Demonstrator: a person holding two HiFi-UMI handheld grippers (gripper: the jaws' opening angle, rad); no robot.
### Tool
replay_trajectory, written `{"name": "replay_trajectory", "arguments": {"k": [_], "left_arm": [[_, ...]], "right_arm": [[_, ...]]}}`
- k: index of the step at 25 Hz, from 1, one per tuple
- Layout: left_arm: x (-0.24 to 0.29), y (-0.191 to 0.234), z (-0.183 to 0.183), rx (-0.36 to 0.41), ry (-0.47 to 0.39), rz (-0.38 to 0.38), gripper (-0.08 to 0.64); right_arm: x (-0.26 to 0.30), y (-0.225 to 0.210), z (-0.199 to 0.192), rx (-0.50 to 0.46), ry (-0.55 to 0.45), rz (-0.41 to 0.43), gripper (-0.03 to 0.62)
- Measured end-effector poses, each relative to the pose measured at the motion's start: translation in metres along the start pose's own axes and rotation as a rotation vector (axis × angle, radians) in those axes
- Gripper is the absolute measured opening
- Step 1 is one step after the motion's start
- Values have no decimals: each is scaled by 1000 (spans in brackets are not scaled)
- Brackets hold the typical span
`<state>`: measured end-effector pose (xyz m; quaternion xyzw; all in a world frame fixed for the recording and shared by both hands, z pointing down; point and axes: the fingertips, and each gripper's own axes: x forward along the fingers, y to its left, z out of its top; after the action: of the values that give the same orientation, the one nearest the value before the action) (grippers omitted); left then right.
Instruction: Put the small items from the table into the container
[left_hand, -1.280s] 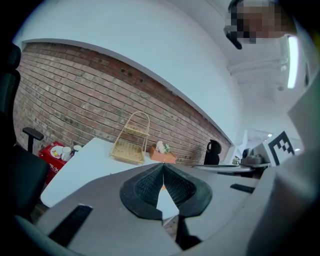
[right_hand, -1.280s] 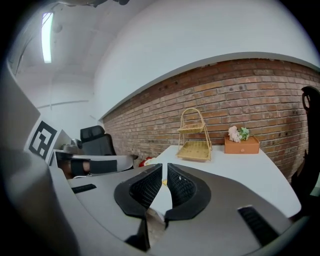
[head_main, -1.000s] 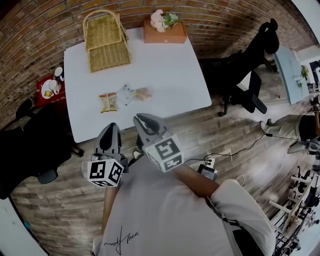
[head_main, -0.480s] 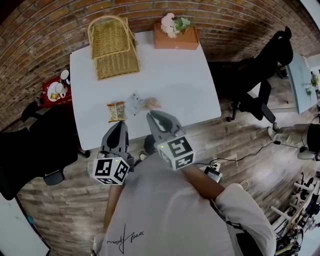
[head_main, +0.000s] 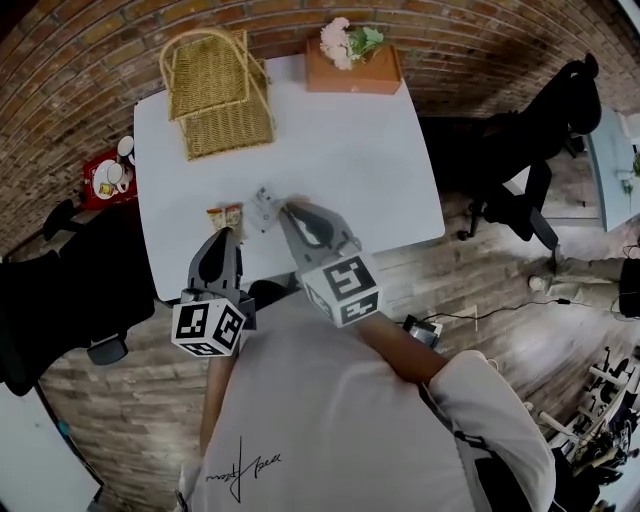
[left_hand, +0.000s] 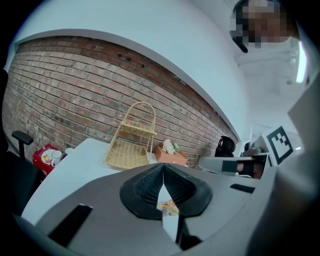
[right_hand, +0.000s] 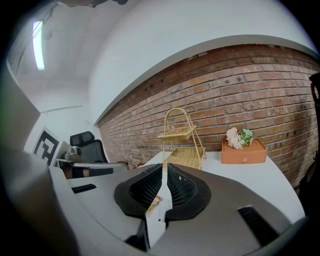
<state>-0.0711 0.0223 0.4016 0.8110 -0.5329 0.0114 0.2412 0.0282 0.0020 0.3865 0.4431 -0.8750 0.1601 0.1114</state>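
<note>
Left gripper (head_main: 221, 236), right gripper (head_main: 291, 210): jaws closed, empty, near packets (head_main: 225, 215). Open wide before lowering; basket (head_main: 228, 128) next.

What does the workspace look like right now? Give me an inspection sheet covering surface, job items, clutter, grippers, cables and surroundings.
Surface: white table, mostly bare.
Job's things: snack packets and a clear wrapper near the front edge; wicker basket at the far left, looks empty.
Clutter: orange box with flowers at the far edge.
Grippers: left gripper and right gripper both shut, empty, by the packets.
Cables: cable on the floor, right side.
Surroundings: brick wall, black chair, red stand with cups.
</note>
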Motion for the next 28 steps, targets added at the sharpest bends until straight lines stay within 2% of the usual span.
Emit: {"name": "replay_trajectory", "arguments": {"k": [8, 12, 21, 28], "left_arm": [[3, 6, -17, -9, 48, 59, 9], [2, 22, -33, -31, 98, 121, 9], [10, 48, -58, -63, 171, 162, 11], [10, 71, -79, -95, 237, 233, 11]], "right_arm": [[1, -11, 0, 40, 11, 16, 21], [2, -14, -4, 46, 35, 12, 21], [15, -8, -13, 31, 88, 43, 21], [24, 1, -26, 32, 135, 72, 21]]}}
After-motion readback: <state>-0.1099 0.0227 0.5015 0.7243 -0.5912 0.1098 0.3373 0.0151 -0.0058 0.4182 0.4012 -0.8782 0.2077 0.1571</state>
